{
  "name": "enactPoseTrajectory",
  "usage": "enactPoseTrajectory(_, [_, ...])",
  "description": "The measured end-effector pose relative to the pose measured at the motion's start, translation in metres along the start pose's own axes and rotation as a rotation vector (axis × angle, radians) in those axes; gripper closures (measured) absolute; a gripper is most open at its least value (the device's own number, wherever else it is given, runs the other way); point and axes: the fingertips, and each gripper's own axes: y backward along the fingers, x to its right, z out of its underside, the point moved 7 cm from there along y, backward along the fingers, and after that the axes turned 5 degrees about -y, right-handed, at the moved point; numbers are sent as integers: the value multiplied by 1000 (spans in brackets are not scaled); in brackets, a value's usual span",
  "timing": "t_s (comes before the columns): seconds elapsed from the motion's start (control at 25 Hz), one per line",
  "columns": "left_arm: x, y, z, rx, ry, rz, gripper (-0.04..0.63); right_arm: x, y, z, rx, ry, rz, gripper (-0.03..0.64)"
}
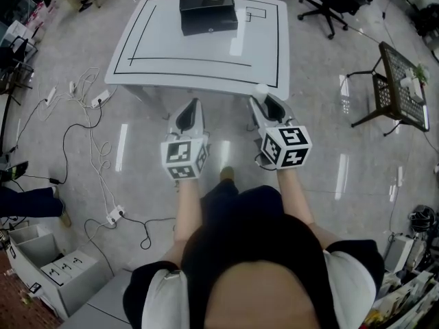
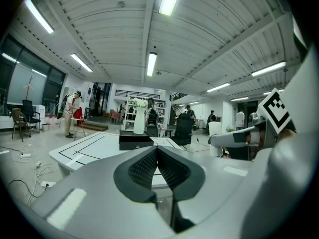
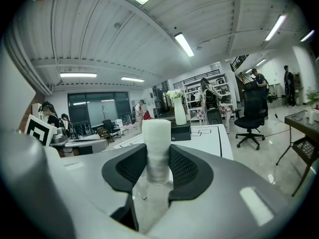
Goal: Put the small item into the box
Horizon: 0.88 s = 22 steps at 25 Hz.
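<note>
Right claw (image 3: 158,164) part-open, clamped on an upright white cylinder (image 3: 157,133) — left claw (image 2: 157,166) closed, empty.

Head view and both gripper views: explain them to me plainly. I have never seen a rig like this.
There is no robot here. A person stands on a shiny floor and holds a gripper in each hand, each with two padded jaws and a cube of square markers. The head view looks down from the person's head, with the left gripper on the left and the right gripper on the right. Ahead stands a white table with black lines, and on it sits a flat black box. The other two pictures come from cameras riding on each gripper, looking along its jaws. The left gripper view shows its dark jaws pressed together with nothing between them. The right gripper view shows its jaws clamped on a small white rough-textured cylinder, which stands upright.
</note>
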Motion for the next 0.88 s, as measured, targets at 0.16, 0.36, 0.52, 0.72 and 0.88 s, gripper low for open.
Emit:
enactPoseTrajectory(0.16, [-8,-4,1,2,-2,13,584,-4,-6,3,2,-3,9,477])
enactPoseTrajectory(0.36, [-18,-9,2,2,-5,28,584,-8,-14,3,7,-11,21,477])
enactPoseTrajectory(0.52, [-22,-11,5,-5,-8,37,584,-9,-18,6,5,-21,26,477])
enactPoseTrajectory(0.72, [-27,-11,10,-16,-7,42,584,-12,-23,11,-3,-37,25,477])
enactPoseTrajectory(0.88, [-27,-10,12,-27,-6,50,584,-13,-22,14,-8,-48,28,477])
